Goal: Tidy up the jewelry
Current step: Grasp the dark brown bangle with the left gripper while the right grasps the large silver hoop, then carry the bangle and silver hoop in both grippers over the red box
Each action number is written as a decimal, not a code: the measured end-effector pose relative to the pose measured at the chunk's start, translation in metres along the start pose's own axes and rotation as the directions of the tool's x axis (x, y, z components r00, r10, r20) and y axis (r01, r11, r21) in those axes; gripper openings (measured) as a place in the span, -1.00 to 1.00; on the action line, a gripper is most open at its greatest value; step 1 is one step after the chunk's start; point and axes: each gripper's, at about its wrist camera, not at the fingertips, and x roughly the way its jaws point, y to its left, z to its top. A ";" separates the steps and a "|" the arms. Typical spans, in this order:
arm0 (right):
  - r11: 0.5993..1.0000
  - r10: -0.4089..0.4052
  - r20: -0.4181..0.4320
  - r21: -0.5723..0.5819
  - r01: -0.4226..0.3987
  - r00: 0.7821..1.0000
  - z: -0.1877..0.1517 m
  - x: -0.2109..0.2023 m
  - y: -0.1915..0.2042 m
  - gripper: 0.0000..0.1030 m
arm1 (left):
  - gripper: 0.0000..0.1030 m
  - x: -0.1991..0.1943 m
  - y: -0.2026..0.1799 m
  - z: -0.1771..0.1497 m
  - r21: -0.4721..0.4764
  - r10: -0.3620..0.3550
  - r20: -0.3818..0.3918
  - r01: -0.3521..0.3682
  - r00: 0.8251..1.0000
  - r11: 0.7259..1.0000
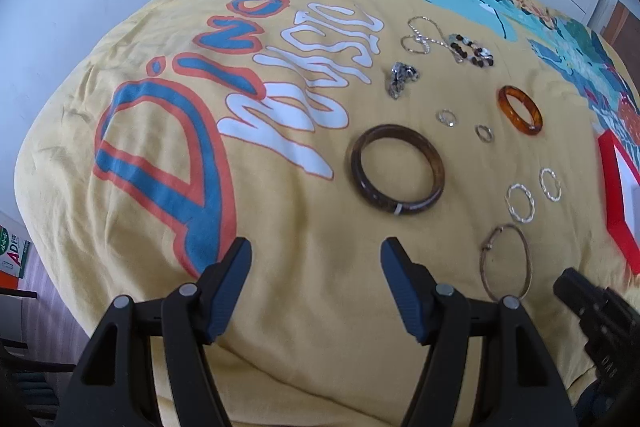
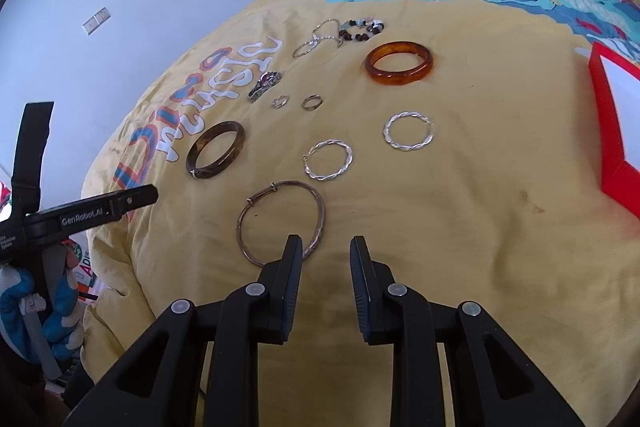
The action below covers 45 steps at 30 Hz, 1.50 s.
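**Both grippers poised over jewelry laid out on the bedspread**

The right gripper (image 2: 326, 259) has its jaws parted a moderate way and holds nothing; its left finger (image 2: 294, 267) overlaps the near rim of the thin, coppery wire bangle (image 2: 280, 221) at lower centre of the right wrist view, though whether it touches it I cannot tell. That looks like the piece lined up to be taken first, being nearest. The left gripper (image 1: 316, 267) is spread wide and empty, aimed at the dark brown, mottled bangle (image 1: 397, 169) just beyond its tips.

Further out lie two twisted silver hoops (image 2: 328, 160), two small silver rings (image 2: 311, 102), a translucent amber bangle (image 2: 399, 62), and a dark metallic clump with a reddish stone (image 2: 265, 85). At upper centre a silver chain (image 2: 320, 35) tangles with a beaded strand of brown and pale beads (image 2: 360, 29). All rest on the yellow printed bedspread (image 2: 460, 207), mostly apart from one another, which should make single picks easy.

At the right edge sits a red box with a white lining (image 2: 612, 131), probably the destination.
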 end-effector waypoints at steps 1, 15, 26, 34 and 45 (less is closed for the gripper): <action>1.000 0.007 -0.007 0.001 -0.007 1.000 0.001 0.004 0.001 -0.53 | 0.27 0.002 0.000 0.003 -0.006 -0.003 -0.001 0.003 1.000 1.000; 0.999 0.012 -0.090 -0.038 -0.015 0.996 0.014 0.051 0.004 -0.52 | 0.26 0.050 -0.009 0.037 -0.047 0.001 -0.043 -0.003 0.999 0.999; 0.998 0.000 -0.074 -0.066 -0.005 0.997 0.020 0.065 0.005 -0.84 | 0.23 0.076 -0.012 0.041 -0.025 0.044 -0.038 -0.045 0.998 0.999; 0.996 -0.025 -0.038 -0.087 0.021 0.999 0.019 0.048 0.012 -0.92 | -0.77 0.059 -0.019 0.039 0.036 0.095 0.014 -0.096 0.995 0.995; 0.995 -0.048 0.034 -0.084 0.051 0.998 0.008 -0.006 0.020 -0.91 | -0.83 0.017 -0.015 0.028 0.027 0.067 0.051 -0.069 0.996 0.997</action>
